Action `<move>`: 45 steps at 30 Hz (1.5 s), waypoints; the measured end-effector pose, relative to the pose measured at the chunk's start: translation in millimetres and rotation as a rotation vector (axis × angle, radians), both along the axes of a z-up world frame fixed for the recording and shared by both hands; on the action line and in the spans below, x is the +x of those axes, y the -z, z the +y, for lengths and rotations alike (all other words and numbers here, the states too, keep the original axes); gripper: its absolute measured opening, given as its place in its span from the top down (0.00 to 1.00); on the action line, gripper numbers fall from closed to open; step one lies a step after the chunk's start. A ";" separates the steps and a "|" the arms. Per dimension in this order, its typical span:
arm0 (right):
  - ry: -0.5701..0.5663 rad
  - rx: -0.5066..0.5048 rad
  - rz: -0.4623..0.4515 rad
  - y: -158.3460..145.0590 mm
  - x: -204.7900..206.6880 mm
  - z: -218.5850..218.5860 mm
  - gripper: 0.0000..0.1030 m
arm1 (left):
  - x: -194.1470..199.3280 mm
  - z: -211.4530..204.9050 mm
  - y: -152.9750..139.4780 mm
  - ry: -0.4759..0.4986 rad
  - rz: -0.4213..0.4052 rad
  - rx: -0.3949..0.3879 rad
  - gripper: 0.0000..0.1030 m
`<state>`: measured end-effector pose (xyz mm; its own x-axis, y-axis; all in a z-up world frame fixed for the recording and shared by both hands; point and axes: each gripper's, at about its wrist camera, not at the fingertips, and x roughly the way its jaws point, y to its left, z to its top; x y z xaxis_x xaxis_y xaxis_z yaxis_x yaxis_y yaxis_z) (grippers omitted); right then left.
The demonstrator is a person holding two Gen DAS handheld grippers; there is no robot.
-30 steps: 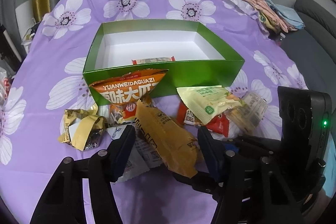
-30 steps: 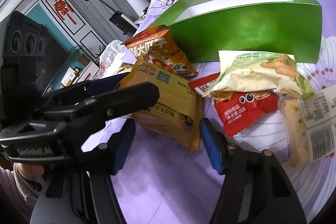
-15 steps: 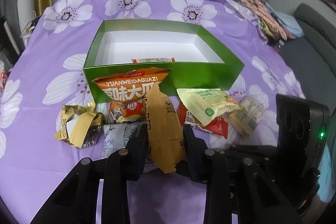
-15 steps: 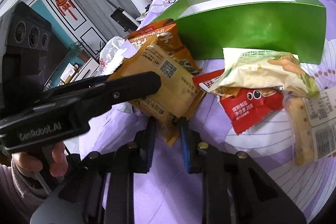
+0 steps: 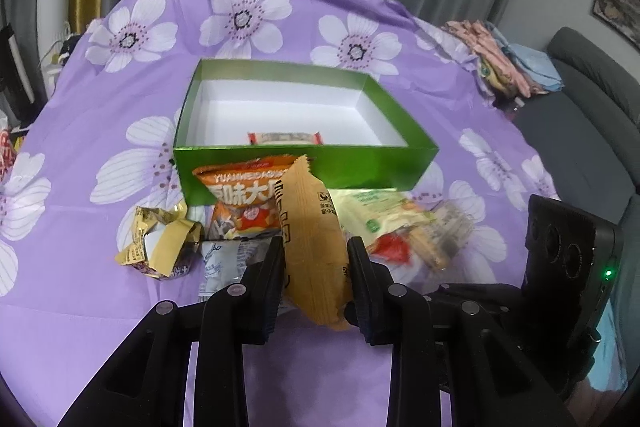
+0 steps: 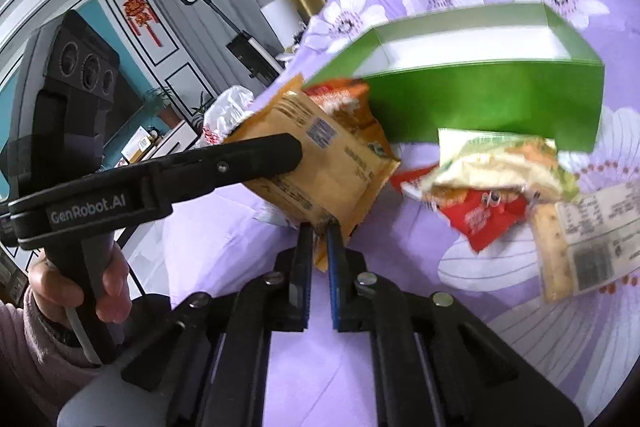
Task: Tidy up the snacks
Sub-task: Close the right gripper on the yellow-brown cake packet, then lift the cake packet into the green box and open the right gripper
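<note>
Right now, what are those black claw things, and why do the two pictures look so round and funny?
Those claws are grabbers with two fingers. A person holds one in each hand; you can see a hand gripping a handle. Each grabber carries a small camera with a very wide lens, which bends the picture round.

One picture looks out from the left gripper, the other from the right gripper. Both are pinching the same tan snack packet: the left squeezes its sides, the right nips its bottom edge.

Below lies a purple tablecloth with white flowers. On it stands an open green box with one wrapped snack inside. In front of it are more snacks: an orange bag, a crumpled gold wrapper, a red packet and a pale green one.
</note>
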<state>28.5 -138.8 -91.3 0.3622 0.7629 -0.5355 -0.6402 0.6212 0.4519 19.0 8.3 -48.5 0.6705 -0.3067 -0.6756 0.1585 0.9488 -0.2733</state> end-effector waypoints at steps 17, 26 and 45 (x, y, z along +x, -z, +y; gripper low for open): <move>0.025 -0.048 0.064 18.2 10.9 11.4 0.46 | 12.2 1.0 13.9 0.002 0.071 -0.046 0.74; 0.058 -0.179 0.067 33.1 17.6 34.8 0.91 | 13.1 10.7 18.7 0.005 0.079 -0.103 0.74; 0.158 -0.054 -0.081 -27.0 7.2 -4.8 0.94 | 1.6 -11.7 -49.6 0.101 -0.085 -0.086 0.74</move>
<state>35.7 -143.6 -64.2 0.5188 0.6642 -0.5382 -0.5661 0.7387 0.3659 20.6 -3.4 1.1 0.6874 -0.4296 -0.5856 0.2779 0.9005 -0.3345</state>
